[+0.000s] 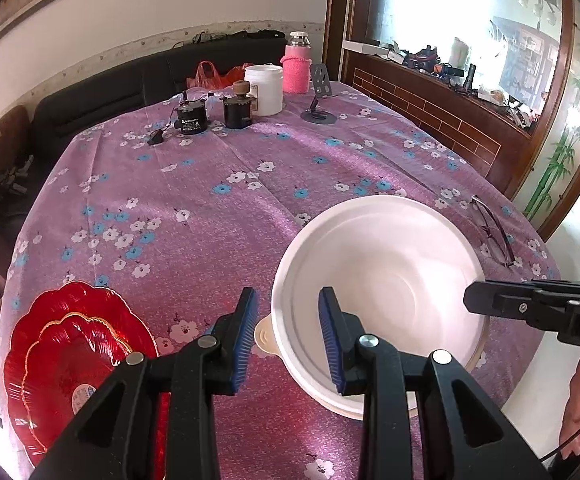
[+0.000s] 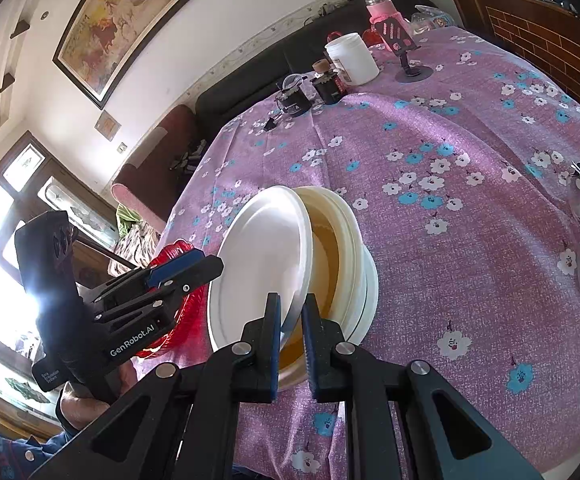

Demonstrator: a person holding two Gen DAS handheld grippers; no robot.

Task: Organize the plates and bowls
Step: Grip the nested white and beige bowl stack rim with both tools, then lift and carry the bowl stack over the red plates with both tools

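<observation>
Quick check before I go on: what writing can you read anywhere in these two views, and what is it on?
"GenRobot.AI": on the left gripper body, right wrist view.
"DA": cut off by the frame edge, on the right gripper body.
Small print on the left gripper's handle: too small to read.
Sticker on the red plate: blurred.
Label on the black motor: too small.

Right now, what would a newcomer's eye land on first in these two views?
The big white plate, tilted up on edge over a stack of cream bowls near the table's front edge, with the right tongs pinched on its rim. Next, the red scalloped glass plates stacked at the near left corner, beside the left tongs, which hang over the purple flowered tablecloth holding nothing.
</observation>
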